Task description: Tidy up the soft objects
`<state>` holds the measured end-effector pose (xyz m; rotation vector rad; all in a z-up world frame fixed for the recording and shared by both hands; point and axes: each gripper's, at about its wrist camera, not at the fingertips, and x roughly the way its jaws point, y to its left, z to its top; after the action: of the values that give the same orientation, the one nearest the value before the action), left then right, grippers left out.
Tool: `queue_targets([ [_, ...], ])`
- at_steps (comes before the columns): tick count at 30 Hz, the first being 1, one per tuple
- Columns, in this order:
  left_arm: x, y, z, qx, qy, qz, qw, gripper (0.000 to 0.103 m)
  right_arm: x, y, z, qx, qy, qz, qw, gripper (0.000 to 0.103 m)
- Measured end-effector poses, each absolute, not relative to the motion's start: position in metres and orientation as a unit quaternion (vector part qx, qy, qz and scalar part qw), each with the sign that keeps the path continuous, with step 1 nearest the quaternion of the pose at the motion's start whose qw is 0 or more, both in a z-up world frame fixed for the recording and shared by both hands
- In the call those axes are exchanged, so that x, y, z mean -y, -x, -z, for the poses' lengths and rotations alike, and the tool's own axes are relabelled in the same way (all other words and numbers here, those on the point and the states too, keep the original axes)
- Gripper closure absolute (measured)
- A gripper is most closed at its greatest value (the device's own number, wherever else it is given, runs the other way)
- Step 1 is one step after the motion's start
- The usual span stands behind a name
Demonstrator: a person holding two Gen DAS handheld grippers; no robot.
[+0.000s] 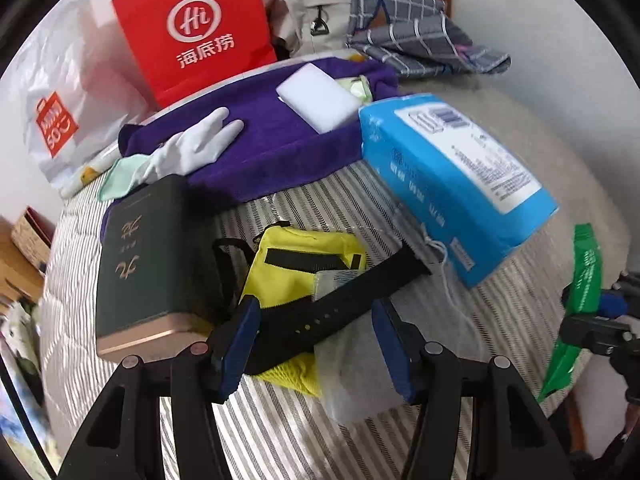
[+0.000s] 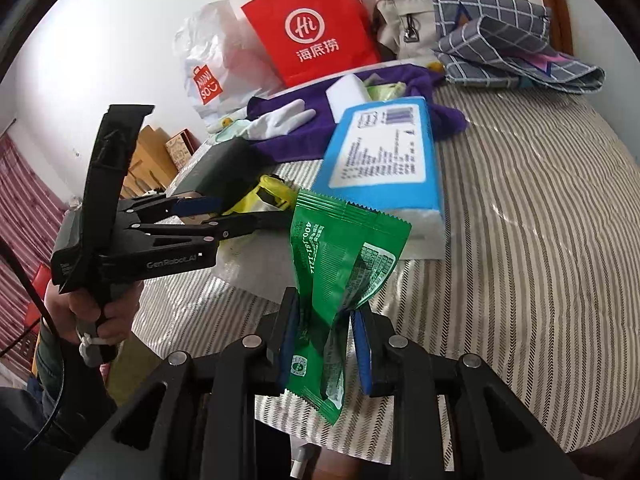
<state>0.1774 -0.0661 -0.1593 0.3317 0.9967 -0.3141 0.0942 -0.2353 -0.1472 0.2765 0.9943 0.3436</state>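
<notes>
Jaws of the right gripper (image 2: 326, 344) are clamped on a green snack packet (image 2: 340, 264), pinching it near its lower half so the foil crumples at the waist; the packet stands upright above the striped bedspread (image 2: 520, 240). Seen from the left wrist, the same packet (image 1: 576, 304) hangs at the far right edge.

Jaws of the left gripper (image 1: 316, 344) stand apart, holding nothing. Between and just beyond them lie a black strap (image 1: 344, 308) and a yellow pouch (image 1: 296, 268), the strap crossing over the pouch. A clear plastic bag (image 1: 352, 384) lies under the pouch's near corner. From the right wrist view the left gripper (image 2: 208, 214) points toward the yellow pouch (image 2: 264, 196), with the person's hand (image 2: 96, 312) on its handle.

Left of the pouch, touching it, is a thick dark green book (image 1: 140, 256). Right of the pouch rests a blue tissue pack (image 1: 452, 184), tilted. Behind these a purple towel (image 1: 264, 144) carries a white rubber glove (image 1: 200, 144) and a white sponge block (image 1: 320, 100).

Further back, against the wall: a red paper bag (image 1: 196, 32), a white plastic shopping bag (image 1: 60, 100), a beige bag (image 1: 312, 12) and a grey checked cloth (image 1: 412, 36).
</notes>
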Motion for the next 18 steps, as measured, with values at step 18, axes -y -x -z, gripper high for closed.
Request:
queue_targets([
  [18,0.066,-0.182,0.164,-0.491,-0.134,0.171,0.844,0.082,0.247,-0.099,0.169,-0.487,-0.154,-0.156,0.845,0.075],
])
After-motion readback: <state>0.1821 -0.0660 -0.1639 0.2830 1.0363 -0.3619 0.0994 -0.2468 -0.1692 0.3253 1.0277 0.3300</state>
